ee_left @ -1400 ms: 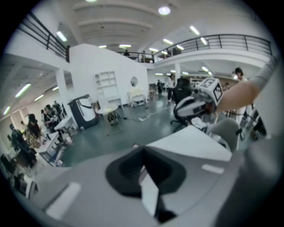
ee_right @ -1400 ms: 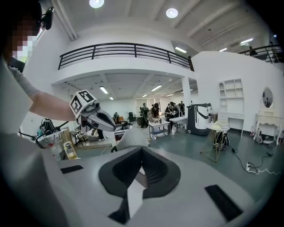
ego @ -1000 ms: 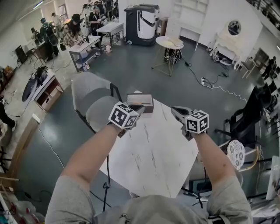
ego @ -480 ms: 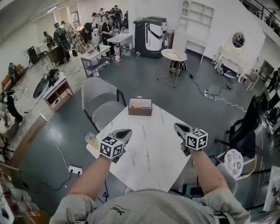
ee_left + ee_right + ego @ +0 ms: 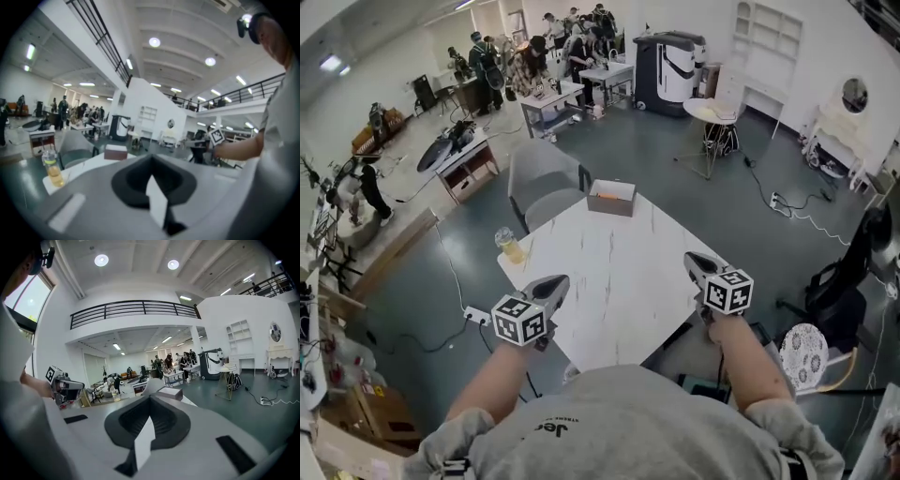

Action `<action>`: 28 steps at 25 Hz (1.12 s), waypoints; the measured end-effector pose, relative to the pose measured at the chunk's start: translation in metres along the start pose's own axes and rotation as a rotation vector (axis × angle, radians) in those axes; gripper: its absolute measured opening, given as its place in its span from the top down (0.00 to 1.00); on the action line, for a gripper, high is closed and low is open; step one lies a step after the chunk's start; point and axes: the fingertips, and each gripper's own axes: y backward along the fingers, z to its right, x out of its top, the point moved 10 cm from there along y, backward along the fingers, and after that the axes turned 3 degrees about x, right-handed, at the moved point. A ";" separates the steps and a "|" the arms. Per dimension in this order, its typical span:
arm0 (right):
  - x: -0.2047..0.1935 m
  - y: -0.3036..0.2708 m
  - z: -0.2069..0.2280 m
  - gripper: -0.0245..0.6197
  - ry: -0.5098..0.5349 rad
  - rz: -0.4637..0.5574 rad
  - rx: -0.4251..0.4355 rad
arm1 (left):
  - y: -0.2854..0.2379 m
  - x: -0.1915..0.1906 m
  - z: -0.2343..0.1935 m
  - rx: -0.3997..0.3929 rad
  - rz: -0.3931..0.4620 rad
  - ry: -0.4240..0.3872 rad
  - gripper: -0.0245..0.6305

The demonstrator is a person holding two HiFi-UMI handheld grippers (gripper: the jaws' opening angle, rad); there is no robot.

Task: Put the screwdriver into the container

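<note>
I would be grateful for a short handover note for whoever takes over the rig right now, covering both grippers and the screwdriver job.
The left gripper is shut and empty, at the near left edge of the table.
The right gripper is shut and empty, at the near right edge.
The container stands at the table's far edge; the screwdriver, seen only as an orange streak, seems to lie inside.
Done: the screwdriver appears to be in the container.
Left: probably nothing; confirm up close. A bottle of yellow liquid stands on the left corner.

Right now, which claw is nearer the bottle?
The left claw; the bottle stands on its side of the table, the right claw hovers at the opposite edge.
</note>
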 end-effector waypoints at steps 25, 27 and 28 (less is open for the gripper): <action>-0.027 0.052 -0.086 0.95 0.108 -0.026 0.171 | 0.094 0.006 0.056 0.082 0.096 -0.040 0.96; -0.030 0.047 -0.094 0.95 0.108 -0.037 0.164 | 0.094 0.005 0.047 0.040 0.107 -0.043 0.96; -0.030 0.044 -0.098 0.95 0.107 -0.040 0.156 | 0.094 0.005 0.041 0.015 0.115 -0.047 0.96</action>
